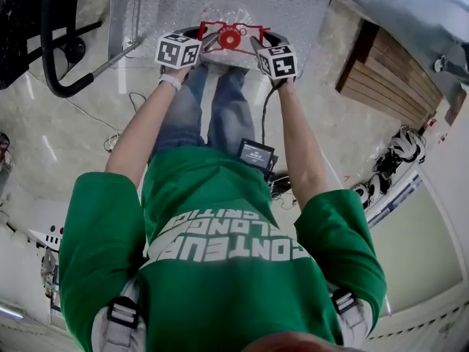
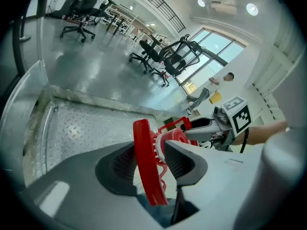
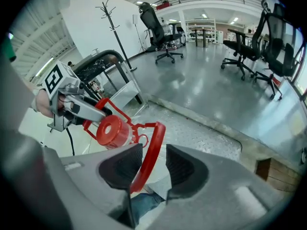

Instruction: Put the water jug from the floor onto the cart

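Embossed metal cart [image 1: 293,6], glossy floor [image 1: 66,141]

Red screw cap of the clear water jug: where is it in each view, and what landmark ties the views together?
Head view: the red screw cap is at top centre.
Left gripper view: the cap is near centre, right of the red loop handle.
Right gripper view: the cap is left of centre.
Shared landmark: the diamond-plate metal cart deck, seen in all three.
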Tool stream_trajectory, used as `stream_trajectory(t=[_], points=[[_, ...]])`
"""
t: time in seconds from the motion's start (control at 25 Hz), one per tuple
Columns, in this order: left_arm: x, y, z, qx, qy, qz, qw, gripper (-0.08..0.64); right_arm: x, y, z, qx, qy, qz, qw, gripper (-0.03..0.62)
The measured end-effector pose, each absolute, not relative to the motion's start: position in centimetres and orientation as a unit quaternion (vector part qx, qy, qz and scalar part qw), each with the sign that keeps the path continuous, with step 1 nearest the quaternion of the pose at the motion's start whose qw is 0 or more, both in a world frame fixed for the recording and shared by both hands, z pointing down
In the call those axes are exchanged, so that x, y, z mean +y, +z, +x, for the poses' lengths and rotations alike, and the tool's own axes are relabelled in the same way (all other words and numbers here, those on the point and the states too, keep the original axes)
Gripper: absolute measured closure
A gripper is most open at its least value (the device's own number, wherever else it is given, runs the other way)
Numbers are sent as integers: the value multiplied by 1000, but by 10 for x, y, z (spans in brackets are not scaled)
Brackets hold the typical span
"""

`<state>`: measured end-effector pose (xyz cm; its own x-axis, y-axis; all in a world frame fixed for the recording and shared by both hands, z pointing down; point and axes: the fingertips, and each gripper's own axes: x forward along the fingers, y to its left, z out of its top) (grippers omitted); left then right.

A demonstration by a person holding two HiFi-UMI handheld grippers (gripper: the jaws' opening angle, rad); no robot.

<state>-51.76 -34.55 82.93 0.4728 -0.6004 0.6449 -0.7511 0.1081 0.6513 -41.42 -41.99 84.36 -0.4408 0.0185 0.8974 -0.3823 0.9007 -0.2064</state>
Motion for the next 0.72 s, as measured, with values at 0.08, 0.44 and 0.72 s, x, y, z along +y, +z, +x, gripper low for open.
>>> stream_trajectory(t=[0.08, 0.44, 0.72], points=[[-345, 826, -521, -517, 88, 661, 536, 373, -424, 828, -413, -834, 183, 112, 508, 449], [-329, 772, -538, -585, 116, 637, 488, 377, -446, 726, -386, -876, 138, 140, 441, 454], [-347, 639, -525, -624, 23, 673, 397, 463, -453, 617, -371, -921, 63, 165, 347, 598]])
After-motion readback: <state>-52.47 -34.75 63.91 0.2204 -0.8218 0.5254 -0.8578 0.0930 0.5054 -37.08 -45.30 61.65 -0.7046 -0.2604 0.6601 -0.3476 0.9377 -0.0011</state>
